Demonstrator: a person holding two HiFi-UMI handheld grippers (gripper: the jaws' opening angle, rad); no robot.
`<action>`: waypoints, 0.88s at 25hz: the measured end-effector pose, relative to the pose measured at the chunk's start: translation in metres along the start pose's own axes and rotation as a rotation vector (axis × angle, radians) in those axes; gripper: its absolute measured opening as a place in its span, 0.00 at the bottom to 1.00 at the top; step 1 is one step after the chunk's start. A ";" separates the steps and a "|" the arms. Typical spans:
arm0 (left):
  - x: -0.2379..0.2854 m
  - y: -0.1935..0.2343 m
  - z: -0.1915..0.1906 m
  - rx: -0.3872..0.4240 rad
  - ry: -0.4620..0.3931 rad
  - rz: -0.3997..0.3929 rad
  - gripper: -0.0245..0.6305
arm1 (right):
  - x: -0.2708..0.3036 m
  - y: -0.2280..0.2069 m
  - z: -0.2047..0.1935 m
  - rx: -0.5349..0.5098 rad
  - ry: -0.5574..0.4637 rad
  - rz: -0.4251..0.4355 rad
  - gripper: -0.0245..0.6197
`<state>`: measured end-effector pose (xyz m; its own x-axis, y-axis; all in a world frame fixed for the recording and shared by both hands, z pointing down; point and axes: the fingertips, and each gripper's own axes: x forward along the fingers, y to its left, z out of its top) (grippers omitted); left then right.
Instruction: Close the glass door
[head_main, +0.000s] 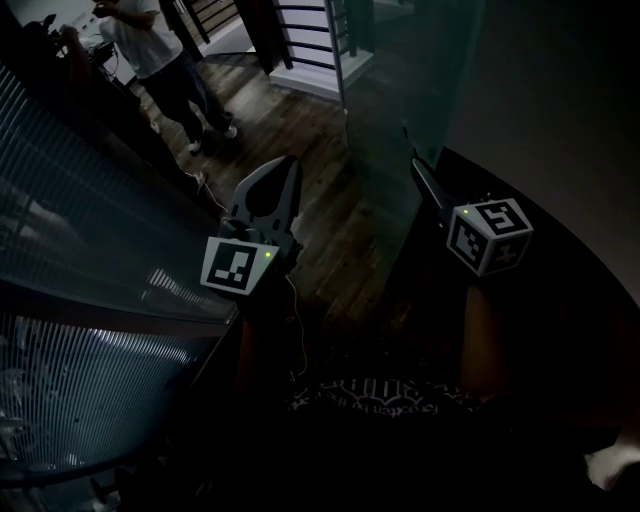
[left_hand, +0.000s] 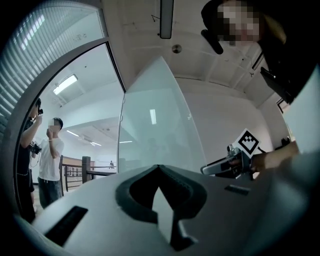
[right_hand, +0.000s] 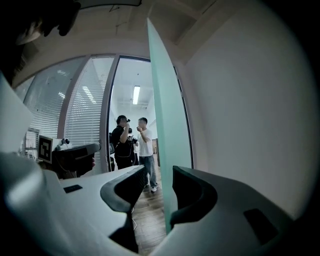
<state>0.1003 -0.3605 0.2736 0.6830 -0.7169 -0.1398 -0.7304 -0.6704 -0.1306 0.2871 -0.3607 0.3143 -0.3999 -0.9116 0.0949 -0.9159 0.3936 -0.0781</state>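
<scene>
Right hand-held gripper (right_hand: 159, 176) has its jaws apart, with the free upright edge of the glass door (right_hand: 162, 115) standing between them, nearer the right jaw and seemingly not pinched; the door stands open, with the white wall (right_hand: 240, 110) to its right and the doorway and wooden floor (right_hand: 145, 210) to its left; left hand-held gripper (left_hand: 158, 169) is held beside it, jaws together on nothing, the pane ahead of it; two people (right_hand: 132, 142) stand past the doorway, well apart from the door. By the look of it, the pane will be heavy, stiff, smooth and slippery, and liable to chip at its edge; a gentle clamp on that edge, or a flat push on the face, should swing it round; slamming is the risk.
</scene>
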 end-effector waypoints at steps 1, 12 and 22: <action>-0.003 0.003 0.000 0.001 -0.002 0.010 0.04 | 0.002 0.004 -0.001 -0.007 0.004 0.009 0.28; -0.029 0.016 -0.007 0.021 0.001 0.095 0.04 | 0.017 0.036 -0.016 -0.029 0.021 0.118 0.28; -0.058 0.035 -0.009 0.037 0.019 0.193 0.04 | 0.037 0.073 -0.019 -0.074 0.040 0.210 0.28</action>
<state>0.0350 -0.3445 0.2859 0.5302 -0.8350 -0.1472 -0.8469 -0.5133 -0.1389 0.2043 -0.3636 0.3314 -0.5818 -0.8039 0.1233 -0.8118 0.5833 -0.0271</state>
